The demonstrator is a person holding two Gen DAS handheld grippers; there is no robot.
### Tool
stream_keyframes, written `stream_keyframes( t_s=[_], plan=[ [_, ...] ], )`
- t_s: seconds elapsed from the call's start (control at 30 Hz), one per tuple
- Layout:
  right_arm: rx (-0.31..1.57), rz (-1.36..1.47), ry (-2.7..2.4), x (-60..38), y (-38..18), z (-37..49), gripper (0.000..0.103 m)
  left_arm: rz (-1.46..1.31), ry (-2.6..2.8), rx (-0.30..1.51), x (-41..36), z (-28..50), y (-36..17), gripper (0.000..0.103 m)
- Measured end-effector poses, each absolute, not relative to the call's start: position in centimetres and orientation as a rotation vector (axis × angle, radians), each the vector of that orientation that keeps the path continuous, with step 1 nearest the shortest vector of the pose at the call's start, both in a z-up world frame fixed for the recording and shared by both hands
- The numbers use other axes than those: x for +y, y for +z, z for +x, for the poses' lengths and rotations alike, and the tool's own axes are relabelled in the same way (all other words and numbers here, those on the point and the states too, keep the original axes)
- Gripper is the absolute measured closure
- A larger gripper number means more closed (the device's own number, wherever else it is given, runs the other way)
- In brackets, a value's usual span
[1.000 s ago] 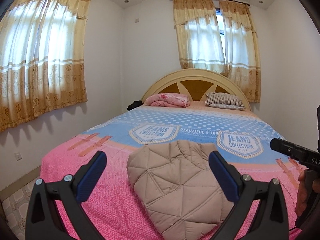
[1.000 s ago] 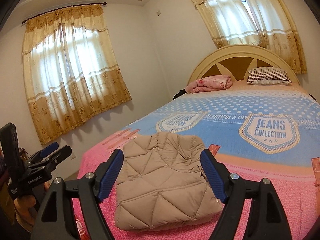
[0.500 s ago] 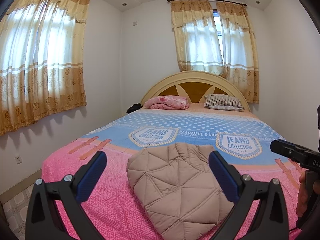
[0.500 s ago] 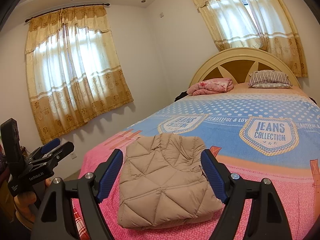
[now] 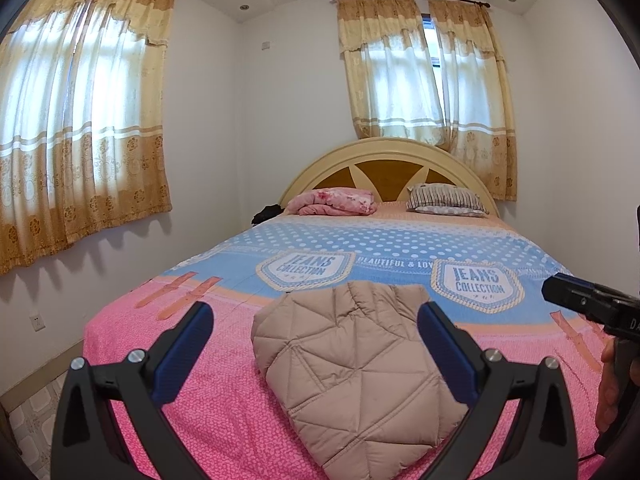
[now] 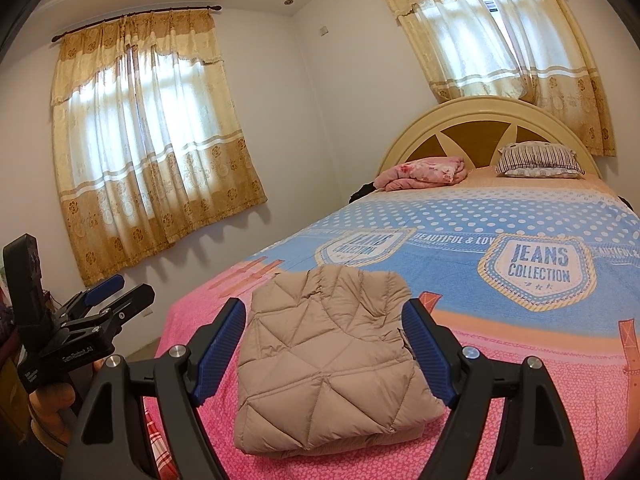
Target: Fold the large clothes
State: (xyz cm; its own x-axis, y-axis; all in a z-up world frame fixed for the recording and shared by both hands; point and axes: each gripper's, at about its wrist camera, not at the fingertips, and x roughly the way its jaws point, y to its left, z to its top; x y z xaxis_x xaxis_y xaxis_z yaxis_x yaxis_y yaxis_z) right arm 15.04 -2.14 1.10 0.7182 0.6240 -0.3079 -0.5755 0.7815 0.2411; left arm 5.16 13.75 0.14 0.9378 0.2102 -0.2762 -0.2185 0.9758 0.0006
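Two views show the same scene. From the left wrist, the left gripper (image 5: pixel 314 344) stands wide with nothing between its fingers, held back from the bed (image 5: pixel 168 360). The beige quilted jacket (image 5: pixel 356 364) lies folded into a compact bundle on the pink near end of the bedspread, beyond the fingertips. The right gripper (image 5: pixel 592 308) pokes in at the right edge.

From the right wrist, the right gripper (image 6: pixel 324 344) is likewise spread wide and empty, and the jacket (image 6: pixel 328 356) rests flat on the bed (image 6: pixel 520 360), apart from both tools. The left gripper (image 6: pixel 116 296) hangs off to the left.

The folding looks finished; any next move would only be tidying a loose edge or carrying the bundle away.
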Motion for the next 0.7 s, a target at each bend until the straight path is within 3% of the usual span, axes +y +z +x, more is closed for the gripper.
stream_keyframes(
  t_s=[0.7],
  plan=[
    [0.381,0.103,0.677,-1.67,1.15,14.83,0.022,-0.024,0.203,0.324,14.03,6.01,-0.17,0.0]
  ],
)
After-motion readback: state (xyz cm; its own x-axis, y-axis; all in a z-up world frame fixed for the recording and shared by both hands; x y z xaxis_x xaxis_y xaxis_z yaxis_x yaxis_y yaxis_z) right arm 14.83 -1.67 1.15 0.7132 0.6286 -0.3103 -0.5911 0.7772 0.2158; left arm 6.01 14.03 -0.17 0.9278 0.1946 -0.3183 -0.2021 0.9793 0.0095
